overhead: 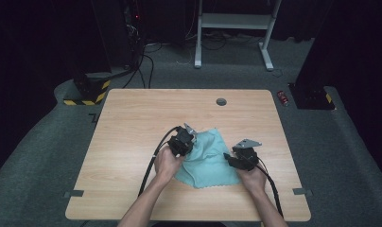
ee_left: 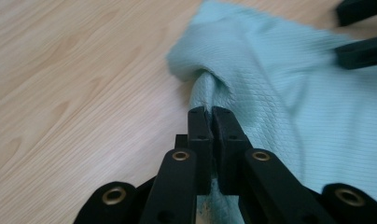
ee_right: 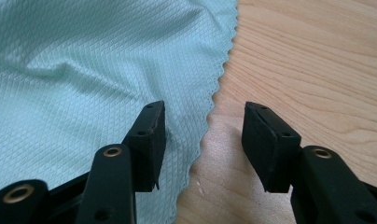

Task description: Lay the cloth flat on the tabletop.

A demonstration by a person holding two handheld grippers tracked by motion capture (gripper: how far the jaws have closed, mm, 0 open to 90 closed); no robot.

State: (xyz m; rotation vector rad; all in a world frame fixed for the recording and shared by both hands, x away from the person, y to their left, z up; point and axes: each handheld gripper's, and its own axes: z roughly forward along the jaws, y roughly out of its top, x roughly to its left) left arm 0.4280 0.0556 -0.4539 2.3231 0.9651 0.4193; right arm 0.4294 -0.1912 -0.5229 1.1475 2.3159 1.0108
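Observation:
A light teal cloth (overhead: 205,161) lies rumpled on the wooden table (overhead: 132,123), near its front middle. My left gripper (overhead: 183,142) sits at the cloth's left edge, shut on a pinched fold of the cloth (ee_left: 210,88), which bunches up between the jaws. My right gripper (overhead: 237,160) rests at the cloth's right edge and stands open (ee_right: 204,126). Its left jaw sits over the cloth (ee_right: 84,70) and its right jaw over bare wood, straddling the zigzag hem. The right gripper's jaws (ee_left: 359,37) also appear far off in the left gripper view.
A round grommet hole (overhead: 221,101) sits near the table's far edge. Beyond the table are a white desk frame (overhead: 234,28), cables, a yellow-black striped base (overhead: 87,92) and a small red can (overhead: 283,98) on the grey carpet.

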